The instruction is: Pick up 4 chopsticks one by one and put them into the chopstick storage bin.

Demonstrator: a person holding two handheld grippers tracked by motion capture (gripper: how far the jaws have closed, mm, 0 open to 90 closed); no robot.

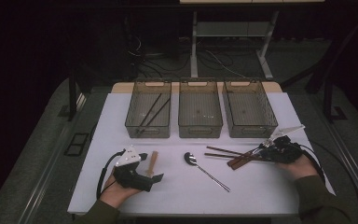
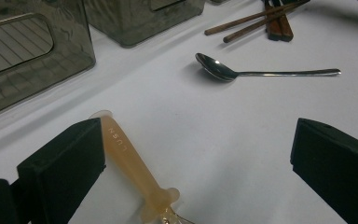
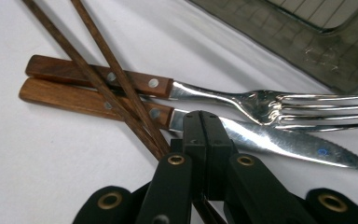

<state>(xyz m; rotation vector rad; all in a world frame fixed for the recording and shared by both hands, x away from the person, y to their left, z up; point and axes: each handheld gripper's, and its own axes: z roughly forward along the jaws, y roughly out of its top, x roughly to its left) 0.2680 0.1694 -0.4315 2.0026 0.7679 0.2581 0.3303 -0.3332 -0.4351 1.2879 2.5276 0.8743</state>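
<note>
My left gripper [image 1: 151, 168] rests on the white table [image 1: 182, 191], jaws wide open. Between them, close against the left jaw, lies a utensil with a translucent amber handle [image 2: 126, 158]; the pads do not press on it. A steel spoon [image 2: 223, 71] lies farther out, near the table's middle [image 1: 192, 159]. At the right, my right gripper [image 3: 207, 122] has its jaws shut flat together, low over a wood-handled fork [image 3: 242, 98] and knife [image 3: 279, 140]. Two brown chopsticks [image 3: 107, 79] cross those handles and run in under the gripper; I cannot tell whether they are pinched.
Three smoky plastic bins stand in a row at the back: the left bin [image 1: 148, 84] holds two dark chopsticks [image 1: 151, 112], next to it the middle bin [image 1: 200, 131] and right bin [image 1: 251, 133]. A person's hands hold both grippers at the front edge.
</note>
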